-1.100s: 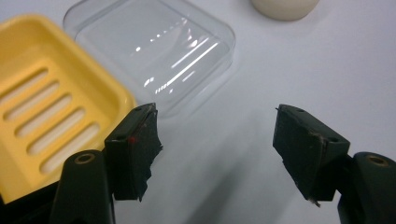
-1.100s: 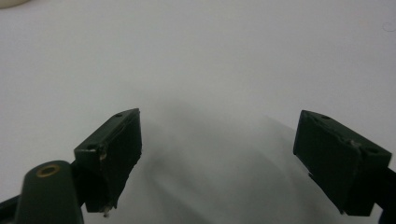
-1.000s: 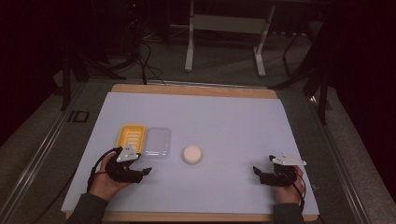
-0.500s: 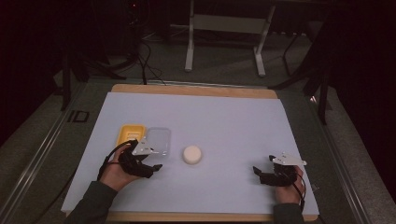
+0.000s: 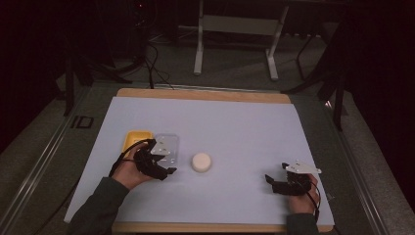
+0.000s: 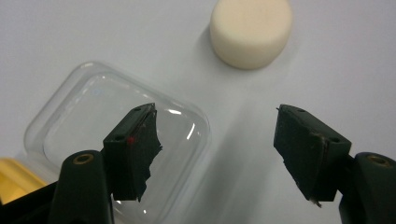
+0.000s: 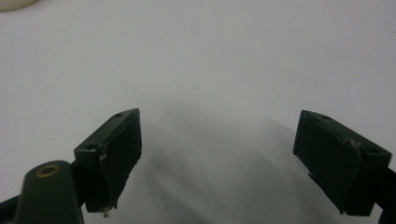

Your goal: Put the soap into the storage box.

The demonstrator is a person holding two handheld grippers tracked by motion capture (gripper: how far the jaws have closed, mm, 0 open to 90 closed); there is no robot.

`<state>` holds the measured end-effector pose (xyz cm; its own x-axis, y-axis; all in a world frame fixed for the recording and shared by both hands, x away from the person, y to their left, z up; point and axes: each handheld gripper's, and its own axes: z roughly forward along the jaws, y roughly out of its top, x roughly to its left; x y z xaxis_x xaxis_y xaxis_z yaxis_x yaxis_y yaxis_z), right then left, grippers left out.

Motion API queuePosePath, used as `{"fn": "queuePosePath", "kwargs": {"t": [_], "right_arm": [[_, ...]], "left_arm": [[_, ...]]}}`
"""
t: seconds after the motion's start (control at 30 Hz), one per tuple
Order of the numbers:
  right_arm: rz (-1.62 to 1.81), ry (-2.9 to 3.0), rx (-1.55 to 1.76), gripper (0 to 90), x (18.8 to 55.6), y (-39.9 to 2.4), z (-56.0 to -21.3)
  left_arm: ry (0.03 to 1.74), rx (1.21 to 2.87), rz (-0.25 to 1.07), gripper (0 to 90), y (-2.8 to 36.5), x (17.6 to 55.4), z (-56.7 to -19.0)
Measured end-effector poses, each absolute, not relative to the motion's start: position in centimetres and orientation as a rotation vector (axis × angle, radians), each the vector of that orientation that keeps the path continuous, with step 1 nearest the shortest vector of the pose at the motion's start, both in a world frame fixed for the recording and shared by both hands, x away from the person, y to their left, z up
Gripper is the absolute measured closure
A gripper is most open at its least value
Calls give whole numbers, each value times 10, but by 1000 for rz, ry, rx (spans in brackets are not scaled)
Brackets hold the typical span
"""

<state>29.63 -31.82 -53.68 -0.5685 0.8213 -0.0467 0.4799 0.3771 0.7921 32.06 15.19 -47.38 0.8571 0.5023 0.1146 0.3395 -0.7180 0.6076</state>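
Note:
A cream round puck [image 5: 201, 162] lies on the white mat, left of centre; in the left gripper view the puck [image 6: 251, 32] sits ahead of the jaws. A clear plastic lid [image 5: 168, 145] lies beside a yellow tray [image 5: 133, 140]. My left gripper [image 5: 166, 172] hovers at the lid's near edge and points toward the puck. Its jaws stand apart with nothing between them [image 6: 215, 112], the left pad over the clear lid [image 6: 98, 112]. My right gripper [image 5: 270, 181] rests near the front right of the mat, open and empty [image 7: 220, 115].
The white mat [image 5: 235, 122] covers a wooden table whose edge [image 5: 205, 94] shows at the back. A corner of the yellow tray [image 6: 11, 179] shows behind the left jaw. A sliver of the puck [image 7: 14, 3] shows at the right gripper view's top left.
My left hand has moved right and a little up, from beside the yellow tray to the near edge of the clear lid. The right hand has stayed put.

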Motion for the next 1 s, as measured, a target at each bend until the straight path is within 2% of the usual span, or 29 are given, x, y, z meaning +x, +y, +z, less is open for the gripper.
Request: {"fn": "queuePosePath", "kwargs": {"t": [0.57, 1.0], "right_arm": [[1056, 2207, 1122, 153, 296, -318, -537], [1059, 2210, 1118, 154, 296, -318, -537]], "left_arm": [[513, 2465, 332, 279, 129, 335, -466], [447, 2533, 299, 217, 109, 344, -467]]}}
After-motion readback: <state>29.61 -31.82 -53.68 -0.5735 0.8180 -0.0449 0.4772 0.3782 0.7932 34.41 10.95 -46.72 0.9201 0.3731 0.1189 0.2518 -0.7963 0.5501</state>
